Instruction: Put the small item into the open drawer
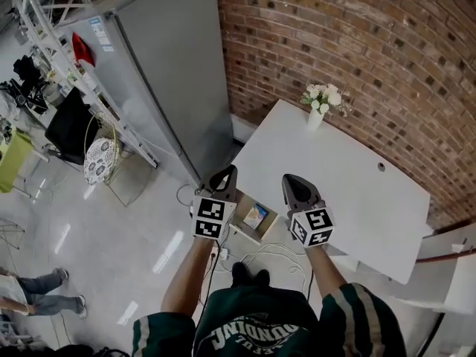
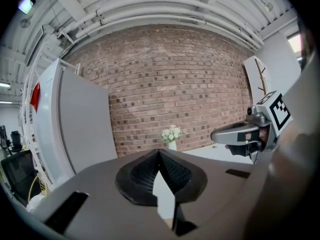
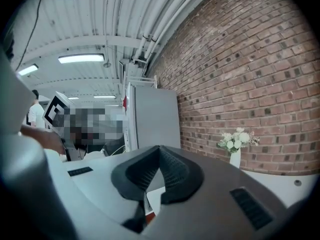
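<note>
1. The left gripper (image 1: 229, 174) is held above the floor with its jaws together and nothing between them.
2. The right gripper (image 1: 291, 181), beside it, is likewise closed and empty.
3. Between them in the head view, the small item (image 1: 255, 215) lies inside the open drawer (image 1: 268, 232) at the edge of the white table (image 1: 349, 192).
4. A vase of flowers (image 1: 321, 104) stands on the table near the brick wall (image 1: 357, 43).

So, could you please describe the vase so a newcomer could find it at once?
Find the brick wall and the white table alongside it. At the table's far corner, close to the wall, stands a small white vase of white flowers. It is the only upright thing on the tabletop; its sole neighbour is a small dark hole.
</note>
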Demonstrator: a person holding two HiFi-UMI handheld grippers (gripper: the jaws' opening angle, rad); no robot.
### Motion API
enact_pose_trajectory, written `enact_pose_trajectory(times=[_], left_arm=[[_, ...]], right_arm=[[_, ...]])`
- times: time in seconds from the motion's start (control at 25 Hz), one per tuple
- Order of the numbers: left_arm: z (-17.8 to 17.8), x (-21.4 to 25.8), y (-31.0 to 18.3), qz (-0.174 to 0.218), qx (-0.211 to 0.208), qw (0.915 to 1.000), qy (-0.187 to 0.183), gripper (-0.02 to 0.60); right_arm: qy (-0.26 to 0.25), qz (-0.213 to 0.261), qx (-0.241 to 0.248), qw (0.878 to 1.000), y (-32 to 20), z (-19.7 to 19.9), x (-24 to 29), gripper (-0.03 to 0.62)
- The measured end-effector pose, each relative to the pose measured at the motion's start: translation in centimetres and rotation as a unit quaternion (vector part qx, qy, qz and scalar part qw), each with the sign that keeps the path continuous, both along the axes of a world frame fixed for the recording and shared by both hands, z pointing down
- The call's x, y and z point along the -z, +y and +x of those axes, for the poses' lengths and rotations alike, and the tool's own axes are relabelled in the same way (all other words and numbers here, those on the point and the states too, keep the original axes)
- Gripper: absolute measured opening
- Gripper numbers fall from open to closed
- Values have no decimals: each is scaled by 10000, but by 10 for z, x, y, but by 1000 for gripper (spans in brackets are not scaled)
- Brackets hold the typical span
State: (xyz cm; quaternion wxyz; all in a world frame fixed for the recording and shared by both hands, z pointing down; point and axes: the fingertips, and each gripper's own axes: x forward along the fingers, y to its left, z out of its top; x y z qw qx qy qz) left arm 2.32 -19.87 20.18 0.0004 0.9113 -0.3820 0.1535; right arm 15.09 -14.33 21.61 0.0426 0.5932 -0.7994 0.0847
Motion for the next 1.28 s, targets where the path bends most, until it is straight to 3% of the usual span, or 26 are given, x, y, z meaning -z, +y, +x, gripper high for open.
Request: enact_pose_trajectory(times=[0.2, 1.28], left_arm=[[-2, 17, -4, 104, 50, 9998, 183, 14], [8, -1, -1, -88, -121, 9997, 173, 15]], right_arm=[[64, 120, -46, 9999, -5, 2, 14, 23], [174, 74, -35, 9998, 2, -1, 12, 23]])
